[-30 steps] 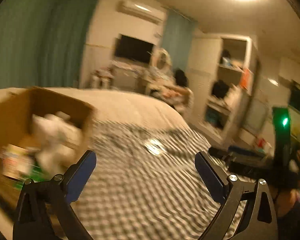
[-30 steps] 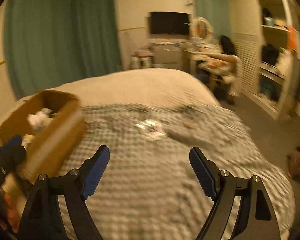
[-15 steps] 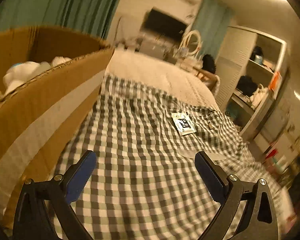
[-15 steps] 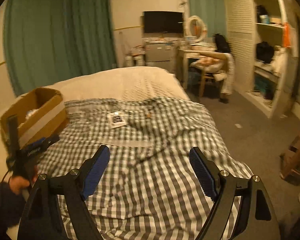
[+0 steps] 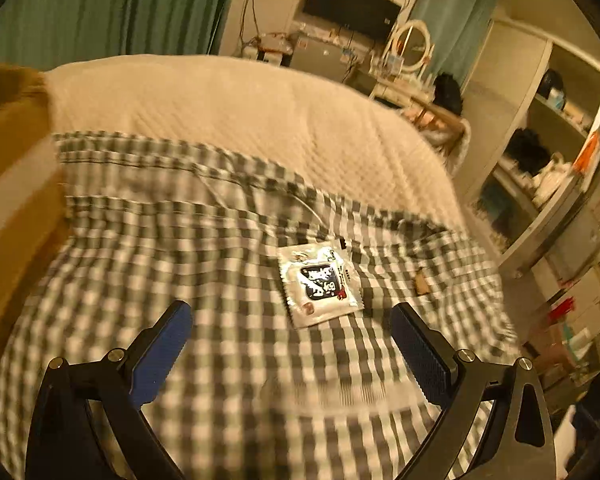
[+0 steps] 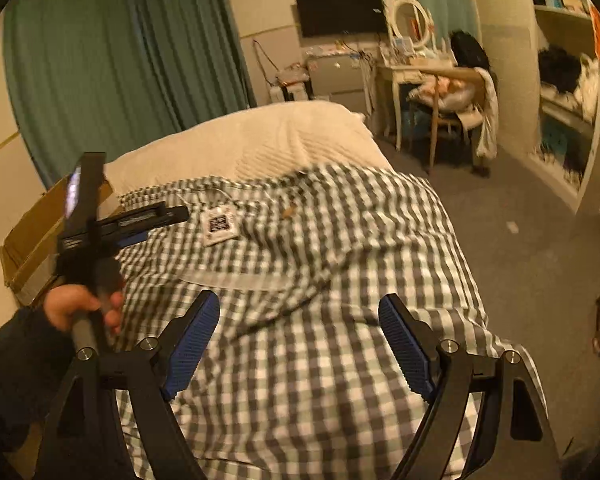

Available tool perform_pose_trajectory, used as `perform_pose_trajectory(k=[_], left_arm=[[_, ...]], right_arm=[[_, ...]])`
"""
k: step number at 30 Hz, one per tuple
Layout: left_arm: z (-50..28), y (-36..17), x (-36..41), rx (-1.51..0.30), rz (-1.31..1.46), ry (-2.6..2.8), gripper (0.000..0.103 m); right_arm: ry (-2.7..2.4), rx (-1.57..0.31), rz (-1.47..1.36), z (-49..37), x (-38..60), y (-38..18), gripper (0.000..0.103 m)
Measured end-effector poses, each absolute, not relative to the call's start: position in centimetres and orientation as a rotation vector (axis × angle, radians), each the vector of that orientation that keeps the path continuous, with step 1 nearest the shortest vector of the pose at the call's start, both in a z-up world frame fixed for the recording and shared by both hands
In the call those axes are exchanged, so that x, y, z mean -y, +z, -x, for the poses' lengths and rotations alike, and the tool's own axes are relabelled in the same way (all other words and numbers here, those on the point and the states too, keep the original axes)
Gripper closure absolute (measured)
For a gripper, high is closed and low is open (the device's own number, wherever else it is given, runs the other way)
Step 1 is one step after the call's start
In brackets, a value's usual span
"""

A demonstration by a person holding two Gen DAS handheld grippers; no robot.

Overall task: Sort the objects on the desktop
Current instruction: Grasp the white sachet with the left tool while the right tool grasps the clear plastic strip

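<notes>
Left gripper point(image 5: 292, 344) has swung off the box point(image 5: 8, 184) and now hovers wide open, empty, just short of the packet point(image 5: 318, 284) on the checked cloth point(image 5: 180, 240): pickup next. Right gripper point(image 6: 300, 336) open, idle.

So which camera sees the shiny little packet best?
The left wrist view. The packet lies close ahead of the open left tongs, its dark label visible. In the right wrist view it is far, small and blurry.
</notes>
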State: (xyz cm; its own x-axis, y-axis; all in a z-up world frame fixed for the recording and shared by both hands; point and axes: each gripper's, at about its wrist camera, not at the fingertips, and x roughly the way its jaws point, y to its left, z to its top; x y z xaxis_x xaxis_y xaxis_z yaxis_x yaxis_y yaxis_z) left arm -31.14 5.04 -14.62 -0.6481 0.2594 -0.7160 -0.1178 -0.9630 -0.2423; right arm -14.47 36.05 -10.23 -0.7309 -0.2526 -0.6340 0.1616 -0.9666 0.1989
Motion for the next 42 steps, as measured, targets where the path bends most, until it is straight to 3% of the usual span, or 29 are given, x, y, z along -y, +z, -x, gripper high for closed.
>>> perform_pose_trajectory(k=[5,9,10,11,12,13,14,25,28,33,35,36,37,39,42], left_arm=[[33.6,-16.9,-7.6,0.241,1.265,2.678,0.002],[35.3,-18.0,-9.5,0.183,1.283,2.677,0.005],[35.8,-18.4,-10.1,0.131,1.303,2.662,0.027],[36.3,-18.9,-10.6,0.078,1.331,2.644,0.061],[36.9,-19.4,-10.9,0.027,1.371,2.619,0.070],[37.1,-19.5,-10.8,0.026,1.377,2.605,0.094],[37.1,-19.4,-10.4,0.053,1.375,2.592,0.099],[28.9,-13.9,-0.3,0.240,1.342,2.671,0.099],[26.0,-13.5,2.2,0.257,1.360,2.668,0.099],[23.7,-14.7,4.1,0.177,1.439,2.620,0.099],[23.4,-15.2,4.2,0.164,1.457,2.609,0.099],[23.3,-15.3,4.2,0.168,1.461,2.603,0.099],[23.2,-15.6,4.2,0.172,1.462,2.595,0.099],[22.7,-15.7,4.2,0.164,1.455,2.577,0.099],[22.2,-15.5,3.8,0.138,1.436,2.557,0.099]], right_arm=[[-2.760,0.080,-1.051,14.8,-37.4,-11.3,0.021],[-2.734,0.093,-1.078,15.3,-37.5,-12.6,0.021],[-2.727,0.095,-1.083,15.5,-37.4,-12.8,0.021],[-2.721,0.092,-1.086,15.7,-37.2,-12.9,0.021],[-2.712,0.086,-1.084,15.9,-36.9,-12.9,0.021],[-2.703,0.079,-1.077,16.1,-36.6,-12.8,0.021],[-2.694,0.074,-1.068,16.4,-36.3,-12.7,0.021],[-2.361,-0.201,-1.066,24.9,-25.5,-15.1,0.021],[-2.279,-0.259,-1.112,27.3,-22.7,-17.2,0.033],[-2.113,-0.451,-1.274,28.3,-19.5,-20.4,0.033],[-2.091,-0.378,-1.361,28.7,-20.0,-20.3,0.044],[-2.072,-0.319,-1.404,28.9,-20.4,-20.1,0.065],[-2.054,-0.289,-1.439,28.8,-20.8,-19.8,0.078],[-2.045,-0.290,-1.489,28.0,-21.1,-19.5,0.089],[-2.069,-0.146,-1.532,26.0,-22.1,-19.0,0.090]])
